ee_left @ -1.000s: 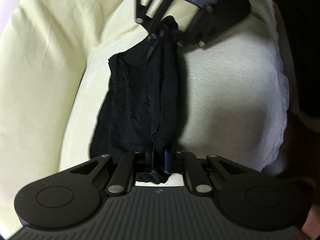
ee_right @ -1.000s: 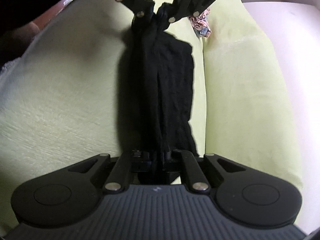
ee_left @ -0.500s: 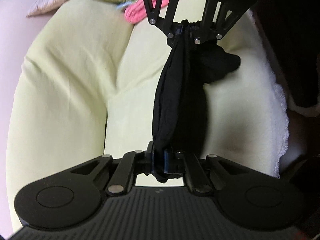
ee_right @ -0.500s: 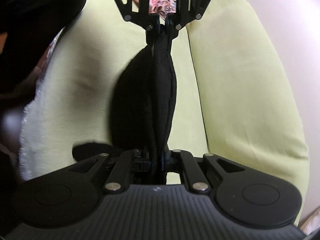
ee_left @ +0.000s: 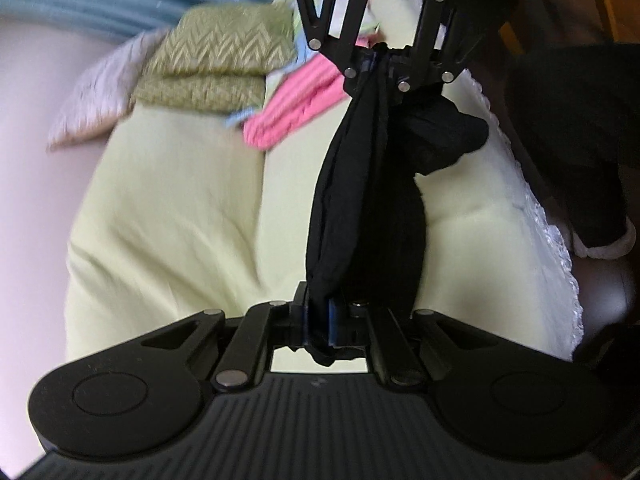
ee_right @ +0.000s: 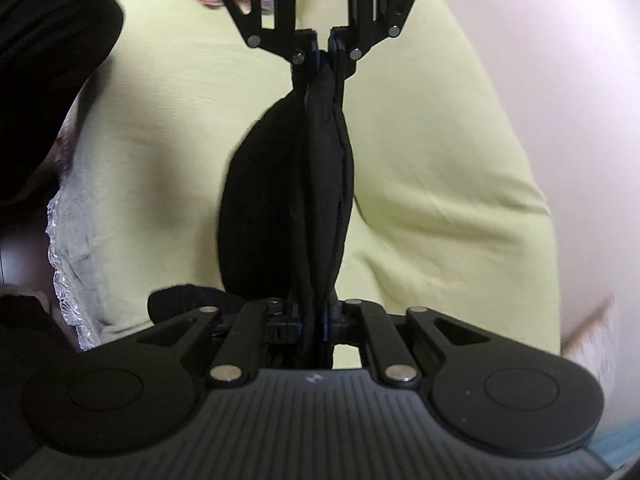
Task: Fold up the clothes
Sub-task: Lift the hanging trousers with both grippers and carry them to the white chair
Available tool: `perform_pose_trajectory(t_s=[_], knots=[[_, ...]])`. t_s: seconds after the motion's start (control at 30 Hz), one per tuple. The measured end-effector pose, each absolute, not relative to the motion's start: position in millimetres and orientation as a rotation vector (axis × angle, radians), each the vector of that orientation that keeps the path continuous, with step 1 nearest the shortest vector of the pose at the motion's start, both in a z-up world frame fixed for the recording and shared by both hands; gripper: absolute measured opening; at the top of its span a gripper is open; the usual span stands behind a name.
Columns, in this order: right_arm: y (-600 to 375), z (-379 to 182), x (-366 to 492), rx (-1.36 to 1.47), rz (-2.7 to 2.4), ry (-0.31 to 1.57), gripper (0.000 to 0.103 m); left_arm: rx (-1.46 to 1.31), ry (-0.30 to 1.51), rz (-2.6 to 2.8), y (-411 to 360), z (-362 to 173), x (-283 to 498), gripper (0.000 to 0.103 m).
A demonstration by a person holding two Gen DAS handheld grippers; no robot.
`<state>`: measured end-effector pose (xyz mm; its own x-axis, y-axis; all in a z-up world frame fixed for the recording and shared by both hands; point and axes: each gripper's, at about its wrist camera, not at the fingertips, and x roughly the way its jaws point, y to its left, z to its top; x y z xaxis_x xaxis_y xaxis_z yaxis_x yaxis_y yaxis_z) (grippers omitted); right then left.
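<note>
A black garment (ee_left: pixel 360 200) hangs stretched in a narrow, bunched band between my two grippers, above a pale yellow-green cushion (ee_left: pixel 172 208). In the left wrist view my left gripper (ee_left: pixel 320 322) is at the bottom, shut on the garment's near end, and my right gripper (ee_left: pixel 380 62) is at the top, shut on the far end. A loose fold bulges out to the right below it. In the right wrist view the black garment (ee_right: pixel 292 192) runs from my right gripper (ee_right: pixel 316 322) up to my left gripper (ee_right: pixel 322 50). Both are clamped on it.
A stack of folded clothes lies at the cushion's far end: an olive zigzag piece (ee_left: pixel 216 64) and a pink knit (ee_left: pixel 296 100). A white lace trim (ee_left: pixel 552 248) edges the cushion's right side. A person's dark sleeve (ee_right: pixel 44 60) is at the left of the right wrist view.
The garment hung as a wide flat sheet a second ago; it is now gathered into a narrow bundle. Both views have swung, bringing the stack of folded clothes into sight.
</note>
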<state>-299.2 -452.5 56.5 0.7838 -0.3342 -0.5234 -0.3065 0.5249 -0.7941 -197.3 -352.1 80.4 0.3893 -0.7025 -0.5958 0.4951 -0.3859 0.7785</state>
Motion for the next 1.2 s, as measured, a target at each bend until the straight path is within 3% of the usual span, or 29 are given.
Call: perform_pose_trajectory(t_s=[0.3,0.67,1.0,1.2], knots=[[-484,95,-414,-0.919,-0.274,0.823,0.006,1.477,-0.462,-1.499,-413,104,-294,0.007],[-512,123,-600,-0.718,-0.711,1.099,0.006,1.341,-0.805,-1.892,-505,107,-466,0.007],[-588,65,-717,-0.488,-0.894,1.266,0.006,1.35,-0.895,-2.119,-620,46,-602,0.007],[-645,31,-761,-0.641,-1.031,1.397,0.006,1.301,-1.096,-2.05,-695,7,-666,0.007]])
